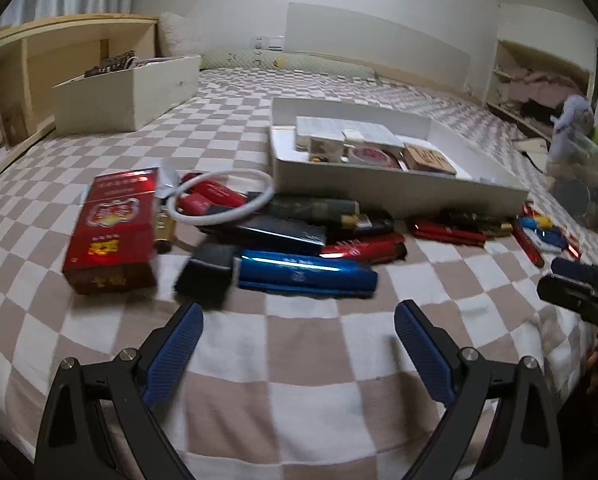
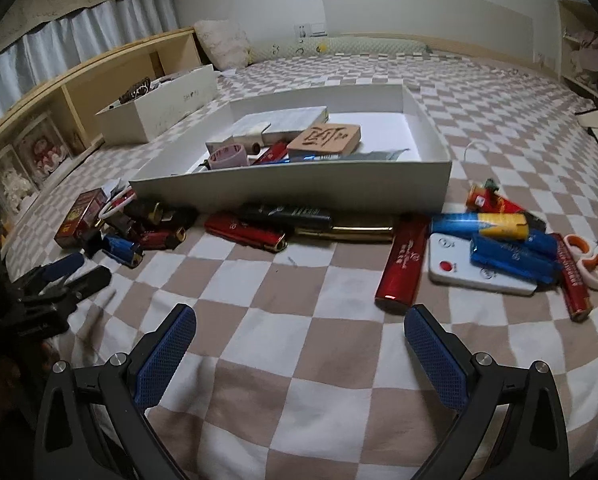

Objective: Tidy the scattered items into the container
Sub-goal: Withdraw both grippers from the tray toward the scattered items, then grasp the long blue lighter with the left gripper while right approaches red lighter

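Observation:
A shallow white box [image 1: 399, 192] [image 2: 291, 188] sits on the checked bedspread and holds a wooden block [image 2: 325, 140], a tape roll [image 2: 228, 158] and other small things. Scattered items lie in front of it: a red carton [image 1: 113, 228], a blue lighter [image 1: 307, 274], a white ring [image 1: 223, 196], a red tube [image 2: 405, 264], a white remote [image 2: 471, 270] and scissors [image 2: 587, 260]. My left gripper [image 1: 299, 344] is open above bare bedspread, just short of the blue lighter. My right gripper [image 2: 301, 346] is open too, holding nothing, with the red tube ahead to its right.
A cream box [image 1: 127, 96] [image 2: 159, 110] stands at the bed's far left beside a wooden shelf [image 1: 39, 52]. Pillows [image 2: 225, 44] line the headboard. More shelving [image 1: 539, 84] is at the right. Each gripper shows at the edge of the other's view.

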`<move>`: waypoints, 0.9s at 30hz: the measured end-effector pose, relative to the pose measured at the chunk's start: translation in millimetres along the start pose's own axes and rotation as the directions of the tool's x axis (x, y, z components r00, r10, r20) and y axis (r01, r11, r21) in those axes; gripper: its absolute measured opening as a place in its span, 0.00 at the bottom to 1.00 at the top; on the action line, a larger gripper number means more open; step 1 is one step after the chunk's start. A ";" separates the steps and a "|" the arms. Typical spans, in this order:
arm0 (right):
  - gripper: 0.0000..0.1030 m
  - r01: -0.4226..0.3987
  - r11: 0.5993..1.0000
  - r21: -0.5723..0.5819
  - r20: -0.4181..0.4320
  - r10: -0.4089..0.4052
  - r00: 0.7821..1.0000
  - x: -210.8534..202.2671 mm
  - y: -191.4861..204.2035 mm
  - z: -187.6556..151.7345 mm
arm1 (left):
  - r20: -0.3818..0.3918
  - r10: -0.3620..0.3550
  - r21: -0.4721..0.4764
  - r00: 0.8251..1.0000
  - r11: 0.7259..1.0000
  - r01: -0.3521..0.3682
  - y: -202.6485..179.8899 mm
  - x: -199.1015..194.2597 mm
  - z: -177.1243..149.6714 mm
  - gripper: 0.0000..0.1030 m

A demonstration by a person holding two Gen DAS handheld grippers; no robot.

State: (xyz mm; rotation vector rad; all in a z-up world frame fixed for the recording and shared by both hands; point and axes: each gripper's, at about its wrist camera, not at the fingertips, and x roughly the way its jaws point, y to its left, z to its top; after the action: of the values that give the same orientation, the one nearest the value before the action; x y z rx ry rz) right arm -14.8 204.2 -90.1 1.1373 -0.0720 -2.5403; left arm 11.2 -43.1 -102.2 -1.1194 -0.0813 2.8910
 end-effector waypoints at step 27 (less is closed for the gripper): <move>0.87 0.025 0.986 0.166 -0.020 -0.022 1.000 8.0 -46.8 12.6 | 0.016 0.016 0.060 1.000 0.998 -0.017 -7.5 25.7 9.7 0.83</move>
State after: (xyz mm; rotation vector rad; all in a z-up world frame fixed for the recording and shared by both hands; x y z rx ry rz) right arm -43.0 244.0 -96.1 1.2287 -0.2732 -2.5841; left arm -14.2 -34.5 -111.8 -1.0934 0.0145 2.8961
